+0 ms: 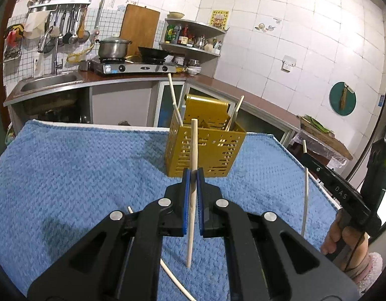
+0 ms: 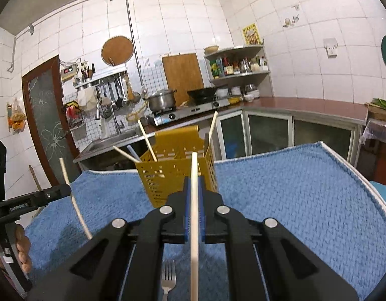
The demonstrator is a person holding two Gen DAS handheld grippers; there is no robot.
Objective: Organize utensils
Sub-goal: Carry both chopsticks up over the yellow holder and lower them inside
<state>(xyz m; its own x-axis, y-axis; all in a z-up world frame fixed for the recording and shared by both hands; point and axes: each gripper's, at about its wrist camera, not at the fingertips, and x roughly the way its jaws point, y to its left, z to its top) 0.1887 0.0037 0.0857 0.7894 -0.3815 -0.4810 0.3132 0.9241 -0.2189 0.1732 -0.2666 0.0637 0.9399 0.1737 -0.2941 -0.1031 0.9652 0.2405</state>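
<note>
A gold perforated utensil holder (image 1: 205, 150) stands on the blue towel (image 1: 79, 175) with several chopsticks leaning in it. My left gripper (image 1: 193, 171) is shut on a pale wooden chopstick (image 1: 191, 220), held nearly upright just in front of the holder. In the right wrist view my right gripper (image 2: 195, 180) is shut on another chopstick (image 2: 194, 225), also upright and close before the holder (image 2: 177, 175). Each gripper shows in the other's view: the right gripper (image 1: 306, 159) at the right, the left gripper (image 2: 67, 188) at the left, each with its stick.
A fork (image 2: 168, 276) lies on the towel below my right gripper. One more chopstick (image 1: 172, 278) lies on the towel under my left gripper. Behind the table are a sink (image 1: 49, 82), a stove with a pot (image 1: 113, 47) and a corner shelf (image 1: 193, 37).
</note>
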